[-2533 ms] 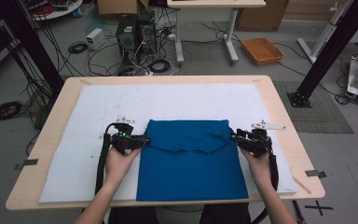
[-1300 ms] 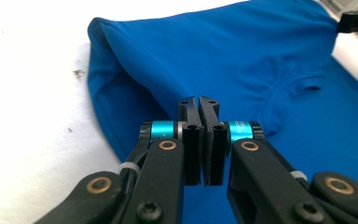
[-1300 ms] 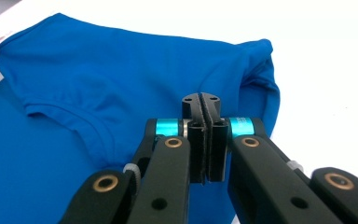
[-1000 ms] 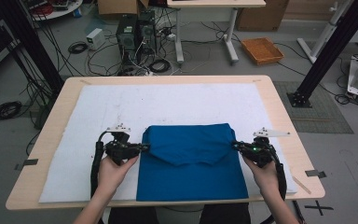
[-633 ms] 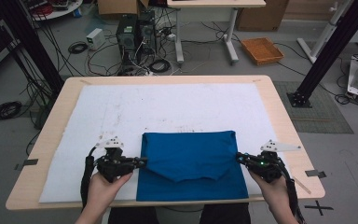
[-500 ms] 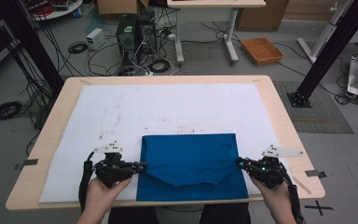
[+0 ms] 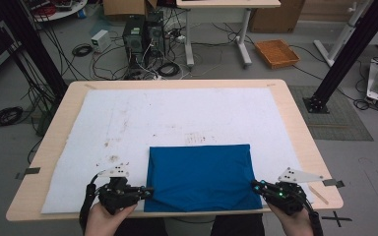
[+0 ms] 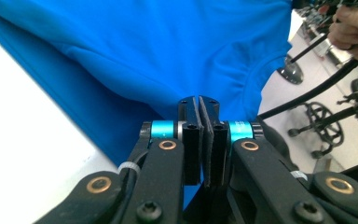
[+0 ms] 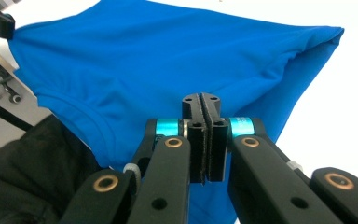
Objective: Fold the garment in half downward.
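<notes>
A folded blue garment [image 7: 201, 176] lies on a white mat [image 7: 177, 123] that covers most of a light wooden table [image 7: 295, 128], seen from above. The garment sits at the near edge of the mat, roughly centred between the person's two hands, with its near edge reaching the table's front edge. The left gripper [image 7: 145, 191], held in the person's left hand [image 7: 106, 221], meets the garment's near left corner; the right gripper [image 7: 256, 186], held in the right hand [image 7: 290, 223], meets its near right corner. Each gripper carries a grey three-cornered plate on top. In the left gripper view, the two black fingers [image 8: 192, 140] are pressed together with blue cloth [image 8: 168, 46] pinched between them, and the fabric spreads away from them, showing a curved stitched seam; the other hand [image 8: 354, 25] appears far off at the upper right. In the right gripper view, the fingers [image 9: 212, 140] are likewise closed flat against each other, clamped on the edge of the blue cloth [image 9: 168, 60], which stretches out over the white mat with a folded edge at its far right. Beyond the table, the floor holds tangled cables [image 7: 152, 64], computer towers [image 7: 140, 32] and an orange basket [image 7: 276, 52].
</notes>
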Demonstrator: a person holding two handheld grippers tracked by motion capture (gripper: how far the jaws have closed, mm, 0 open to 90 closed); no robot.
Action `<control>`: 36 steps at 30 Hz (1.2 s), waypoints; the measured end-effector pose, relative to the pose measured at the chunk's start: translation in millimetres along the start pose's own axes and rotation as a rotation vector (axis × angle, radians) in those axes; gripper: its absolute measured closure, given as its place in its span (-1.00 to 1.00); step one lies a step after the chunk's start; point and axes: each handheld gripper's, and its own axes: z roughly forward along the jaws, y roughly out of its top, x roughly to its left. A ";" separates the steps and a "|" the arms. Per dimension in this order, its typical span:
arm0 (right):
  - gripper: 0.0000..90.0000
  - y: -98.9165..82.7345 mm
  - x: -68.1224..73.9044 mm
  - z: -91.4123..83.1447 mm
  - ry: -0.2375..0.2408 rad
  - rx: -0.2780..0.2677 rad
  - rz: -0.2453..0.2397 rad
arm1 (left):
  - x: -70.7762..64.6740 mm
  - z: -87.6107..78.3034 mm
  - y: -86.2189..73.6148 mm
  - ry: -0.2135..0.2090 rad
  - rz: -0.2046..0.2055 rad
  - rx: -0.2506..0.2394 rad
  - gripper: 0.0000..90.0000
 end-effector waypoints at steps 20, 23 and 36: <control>0.48 46.5 -53.3 38.0 -0.182 -0.076 0.023 | 52.2 18.2 46.7 0.304 0.051 -0.153 0.25; 0.45 55.2 -66.2 51.6 -0.206 -0.071 0.041 | 63.1 27.1 55.5 0.322 0.041 -0.160 0.25; 0.38 62.5 -105.5 99.2 -0.241 0.043 0.146 | 99.4 59.4 71.6 0.400 -0.010 -0.067 0.24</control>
